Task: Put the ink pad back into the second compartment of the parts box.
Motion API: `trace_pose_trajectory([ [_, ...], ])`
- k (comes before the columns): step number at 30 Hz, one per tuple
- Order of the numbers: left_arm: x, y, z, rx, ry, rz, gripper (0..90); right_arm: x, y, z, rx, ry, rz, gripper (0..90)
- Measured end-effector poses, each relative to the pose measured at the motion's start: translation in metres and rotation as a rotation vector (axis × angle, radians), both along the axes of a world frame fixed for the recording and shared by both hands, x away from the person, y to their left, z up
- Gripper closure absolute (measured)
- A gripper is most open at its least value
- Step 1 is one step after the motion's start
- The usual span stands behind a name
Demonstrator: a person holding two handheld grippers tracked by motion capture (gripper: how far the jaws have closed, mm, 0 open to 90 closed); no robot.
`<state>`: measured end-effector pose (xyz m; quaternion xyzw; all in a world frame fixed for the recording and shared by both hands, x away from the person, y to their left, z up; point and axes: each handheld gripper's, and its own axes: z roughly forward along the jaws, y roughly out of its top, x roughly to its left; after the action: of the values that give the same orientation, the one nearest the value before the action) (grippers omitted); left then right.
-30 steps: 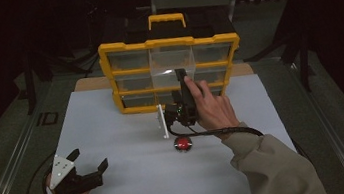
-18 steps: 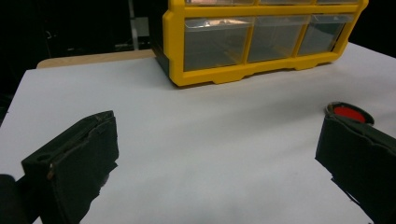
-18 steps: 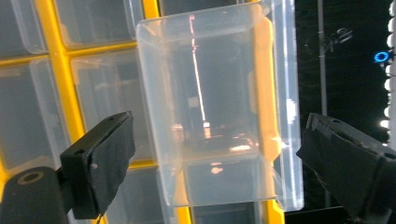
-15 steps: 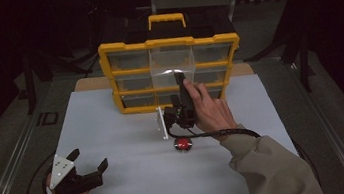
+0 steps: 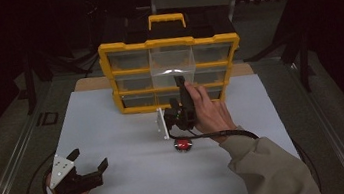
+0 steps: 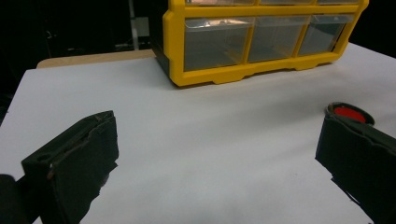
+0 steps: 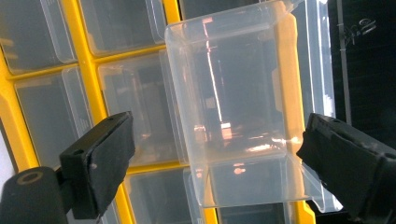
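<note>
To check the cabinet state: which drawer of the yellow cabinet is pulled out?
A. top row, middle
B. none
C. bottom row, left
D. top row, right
A: in the high view the clear drawer in the middle of the top row sticks out from the yellow cabinet, and the right gripper points at it.

The organiser [image 5: 171,72] has a yellow frame with clear drawers [image 7: 238,107]. In front of it the bench [image 5: 114,130] is white, with a small red, black-rimmed disc [image 5: 183,145]. Each hand-held gripper [image 5: 87,174] is black.
</note>
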<state>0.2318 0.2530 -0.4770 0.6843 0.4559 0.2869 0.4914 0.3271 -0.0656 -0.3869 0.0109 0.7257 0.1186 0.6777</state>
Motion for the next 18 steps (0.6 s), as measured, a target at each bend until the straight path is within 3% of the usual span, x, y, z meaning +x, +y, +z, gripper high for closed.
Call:
trace_pose_trajectory([
  [18,-0.001,0.0,0.0,-0.002,-0.001,0.002,0.0,-0.001,0.0,-0.012,0.063,0.089,0.012,9.3],
])
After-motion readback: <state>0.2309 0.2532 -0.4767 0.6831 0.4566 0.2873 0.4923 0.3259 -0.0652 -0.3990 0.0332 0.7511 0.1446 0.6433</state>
